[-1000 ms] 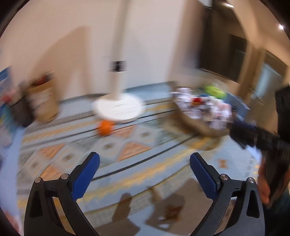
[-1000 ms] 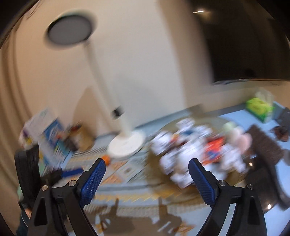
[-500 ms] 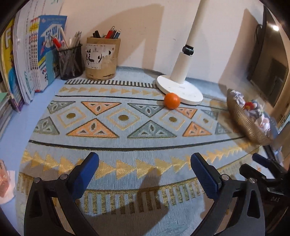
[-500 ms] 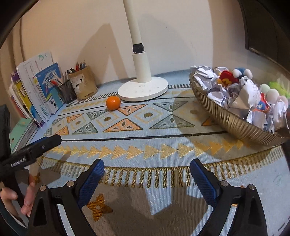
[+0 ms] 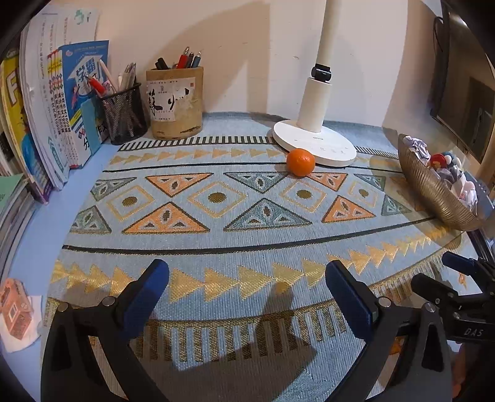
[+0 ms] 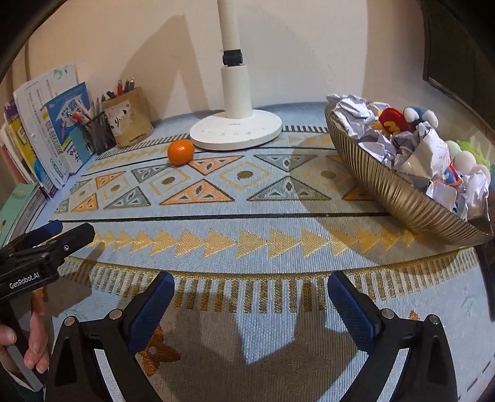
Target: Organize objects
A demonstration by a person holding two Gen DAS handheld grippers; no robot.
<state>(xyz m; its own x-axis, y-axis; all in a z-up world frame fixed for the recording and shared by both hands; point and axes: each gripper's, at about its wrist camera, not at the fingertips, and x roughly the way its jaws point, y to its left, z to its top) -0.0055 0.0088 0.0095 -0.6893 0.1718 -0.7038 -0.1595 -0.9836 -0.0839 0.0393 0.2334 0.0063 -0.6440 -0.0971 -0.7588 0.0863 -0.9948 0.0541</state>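
A small orange lies on the patterned mat beside the white lamp base; it also shows in the right wrist view. A gold ribbed bowl at the right holds crumpled paper and small plush toys; its wall shows in the left wrist view. My left gripper is open and empty over the mat's near edge. My right gripper is open and empty, also near the front edge. Each gripper appears at the side of the other's view.
A black mesh pen cup and a tan pen holder stand at the back left. Books lean at the left. A small house-shaped box lies at the near left. The lamp pole rises at the back.
Both views swung from a blurred sweep across the room down onto the desk and have steadied. Both grippers stayed open.
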